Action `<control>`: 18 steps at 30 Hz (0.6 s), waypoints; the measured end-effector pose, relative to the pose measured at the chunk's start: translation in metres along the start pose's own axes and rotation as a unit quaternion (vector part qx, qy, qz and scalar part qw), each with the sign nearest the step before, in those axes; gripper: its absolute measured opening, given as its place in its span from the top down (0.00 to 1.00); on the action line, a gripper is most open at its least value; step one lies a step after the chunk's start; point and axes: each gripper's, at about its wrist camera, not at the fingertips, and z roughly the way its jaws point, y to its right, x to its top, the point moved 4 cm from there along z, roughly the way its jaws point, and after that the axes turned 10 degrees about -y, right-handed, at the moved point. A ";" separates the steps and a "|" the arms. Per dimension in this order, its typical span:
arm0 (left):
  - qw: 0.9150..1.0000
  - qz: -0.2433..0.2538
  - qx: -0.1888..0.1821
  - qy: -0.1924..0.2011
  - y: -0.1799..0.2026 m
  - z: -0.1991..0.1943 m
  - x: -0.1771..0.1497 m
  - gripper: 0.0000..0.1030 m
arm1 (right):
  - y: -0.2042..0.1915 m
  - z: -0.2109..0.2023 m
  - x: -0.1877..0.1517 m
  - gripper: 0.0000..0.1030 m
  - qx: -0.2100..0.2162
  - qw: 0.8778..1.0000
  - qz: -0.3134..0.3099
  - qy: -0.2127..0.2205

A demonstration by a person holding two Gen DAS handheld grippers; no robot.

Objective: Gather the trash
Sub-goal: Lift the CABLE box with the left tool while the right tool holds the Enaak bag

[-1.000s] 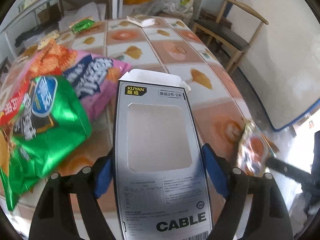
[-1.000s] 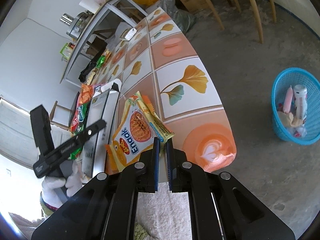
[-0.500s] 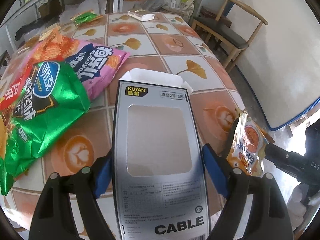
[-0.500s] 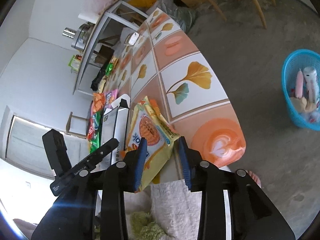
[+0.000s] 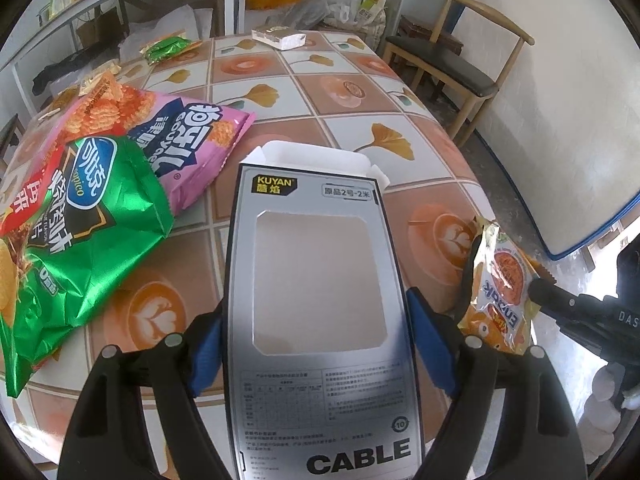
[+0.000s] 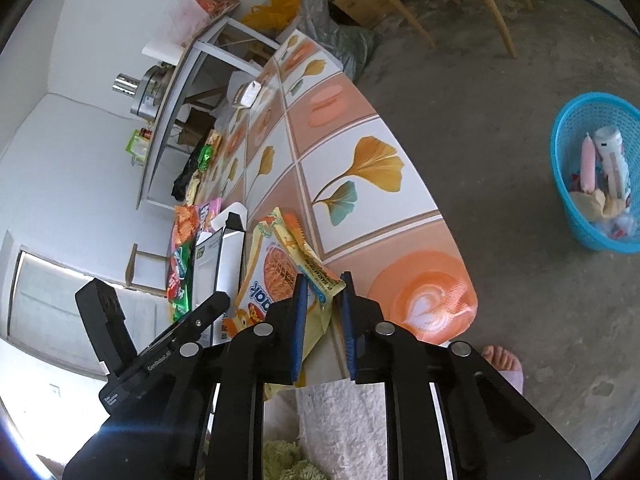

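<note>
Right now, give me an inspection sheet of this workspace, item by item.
Surface: table under a tile-print cloth with ginkgo leaves and coffee cups.
Job's things: cable box, empty and open-topped; orange snack packet at the table edge; green chip bag; pink snack bag; blue basket on the floor, already holding trash.
Clutter: small white box and a green wrapper at the far end.
Grippers: left gripper clamps the cable box by its sides; right gripper is closing, packet edge between its jaws.
Cables: nothing seen.
Surroundings: wooden chair, shelving, concrete floor, a bare foot.
</note>
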 end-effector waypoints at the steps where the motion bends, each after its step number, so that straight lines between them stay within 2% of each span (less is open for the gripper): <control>1: 1.000 -0.001 -0.001 0.000 0.000 0.000 0.000 0.23 | 0.001 0.000 0.000 0.88 0.000 1.000 0.001 0.000; 18: 1.000 0.007 -0.010 0.026 0.006 -0.019 -0.001 0.24 | 0.004 -0.019 -0.003 0.94 0.014 1.000 0.006 0.011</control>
